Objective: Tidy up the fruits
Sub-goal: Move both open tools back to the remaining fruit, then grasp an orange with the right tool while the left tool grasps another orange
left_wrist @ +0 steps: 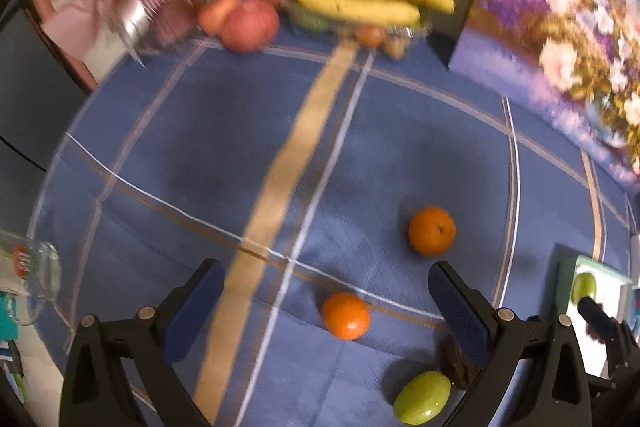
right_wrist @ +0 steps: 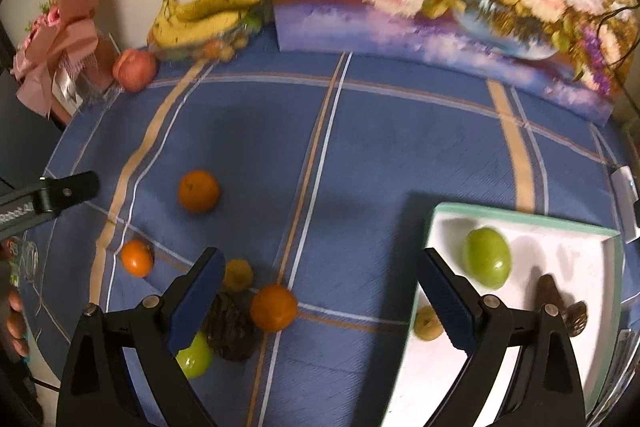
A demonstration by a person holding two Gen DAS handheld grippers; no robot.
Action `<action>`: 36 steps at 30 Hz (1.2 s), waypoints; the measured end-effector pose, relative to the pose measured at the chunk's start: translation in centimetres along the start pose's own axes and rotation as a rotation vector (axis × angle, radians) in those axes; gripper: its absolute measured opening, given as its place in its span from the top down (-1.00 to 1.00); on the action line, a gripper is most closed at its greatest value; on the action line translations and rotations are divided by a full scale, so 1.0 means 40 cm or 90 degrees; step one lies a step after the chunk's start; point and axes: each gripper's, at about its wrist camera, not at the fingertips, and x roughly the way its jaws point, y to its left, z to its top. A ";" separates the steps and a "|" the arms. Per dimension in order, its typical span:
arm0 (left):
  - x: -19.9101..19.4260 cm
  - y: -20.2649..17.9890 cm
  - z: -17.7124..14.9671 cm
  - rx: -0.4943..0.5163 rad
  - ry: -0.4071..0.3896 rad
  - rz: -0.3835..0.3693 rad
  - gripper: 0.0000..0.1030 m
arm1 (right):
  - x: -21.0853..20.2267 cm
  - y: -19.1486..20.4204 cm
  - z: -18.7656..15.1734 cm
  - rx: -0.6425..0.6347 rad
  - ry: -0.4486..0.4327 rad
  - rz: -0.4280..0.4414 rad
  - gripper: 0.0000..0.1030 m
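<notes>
Left tongs (left_wrist: pixel 324 307) and right tongs (right_wrist: pixel 320 291) both spread wide, gripping nothing.
Orange (left_wrist: pixel 346 315) sits between left tips; green fruit (right_wrist: pixel 487 258) already in tray (right_wrist: pixel 520 219) beside right tongs. Risk: round orange rolls off a skewed squeeze.

The bench (right_wrist: pixel 360 131), under a blue plaid cloth, carries three oranges (right_wrist: pixel 199 191) left of the right tool, a white tray (right_wrist: pixel 520 219) to its right, and bananas (right_wrist: pixel 208 15) far ahead
</notes>
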 end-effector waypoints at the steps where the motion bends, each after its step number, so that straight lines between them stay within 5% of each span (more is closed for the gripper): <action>1: 0.013 -0.006 -0.006 0.002 0.009 0.000 -0.95 | 0.007 0.003 -0.004 -0.002 0.006 0.002 -0.87; 4: 0.049 -0.019 -0.023 0.000 0.034 -0.009 -0.71 | 0.032 0.015 -0.013 -0.004 0.034 0.007 -0.81; 6: 0.067 -0.024 -0.032 -0.001 0.048 -0.016 -0.57 | 0.042 0.019 -0.015 -0.003 0.048 0.016 -0.47; 16: 0.124 -0.032 -0.066 -0.028 0.103 -0.043 0.14 | 0.078 0.037 -0.035 -0.002 0.091 0.037 -0.16; 18: 0.126 -0.034 -0.068 -0.032 0.105 -0.047 0.23 | 0.082 0.035 -0.040 0.000 0.096 0.045 0.04; 25: 0.124 -0.042 -0.070 -0.046 0.095 -0.054 0.27 | 0.081 0.041 -0.045 0.004 0.094 0.078 0.32; 36: 0.028 -0.028 -0.059 -0.057 0.037 -0.071 0.28 | 0.001 0.006 -0.026 0.021 0.044 0.090 0.34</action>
